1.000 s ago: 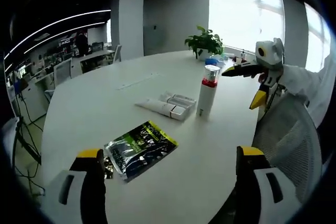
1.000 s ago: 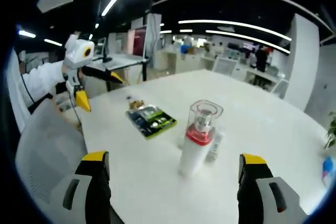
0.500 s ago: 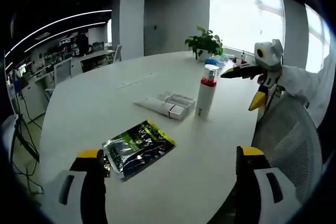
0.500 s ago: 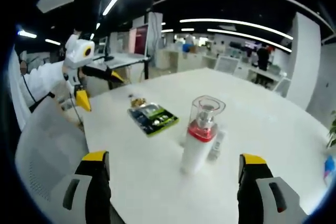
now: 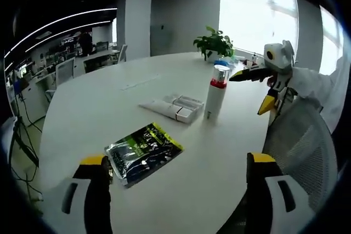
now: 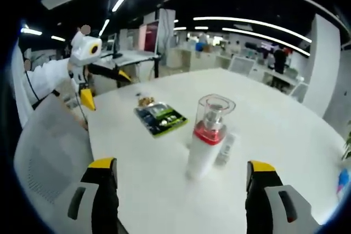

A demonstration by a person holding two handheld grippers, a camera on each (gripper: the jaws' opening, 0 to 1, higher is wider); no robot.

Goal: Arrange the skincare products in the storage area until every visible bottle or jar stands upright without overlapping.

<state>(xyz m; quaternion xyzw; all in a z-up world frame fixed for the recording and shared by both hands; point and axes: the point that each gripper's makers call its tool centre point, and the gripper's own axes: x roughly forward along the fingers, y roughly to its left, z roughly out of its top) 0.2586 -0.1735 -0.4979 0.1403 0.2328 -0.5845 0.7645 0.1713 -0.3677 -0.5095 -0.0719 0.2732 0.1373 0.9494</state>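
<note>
A white pump bottle (image 5: 215, 92) with a red band and a clear cap stands upright mid-table; in the right gripper view the bottle (image 6: 207, 138) is straight ahead of the jaws. Two white tubes (image 5: 174, 108) lie flat just left of it, and one tube (image 6: 225, 149) peeks out behind the bottle. A green and black foil sachet (image 5: 142, 152) lies flat nearer the table's edge. My left gripper (image 5: 176, 160) is open, short of the sachet, with nothing between its jaws. My right gripper (image 6: 181, 165) is open and well back from the bottle.
The round white table (image 5: 104, 108) has bare room to the left. A potted plant (image 5: 215, 42) and a blue item (image 5: 222, 63) stand at its far edge. A white mesh chair (image 5: 299, 146) sits between the two grippers. Small snacks (image 6: 145, 101) lie beyond the sachet.
Both views have drifted slightly with the hands. The bottle, tubes and sachet stay where they were, and both grippers remain open.
</note>
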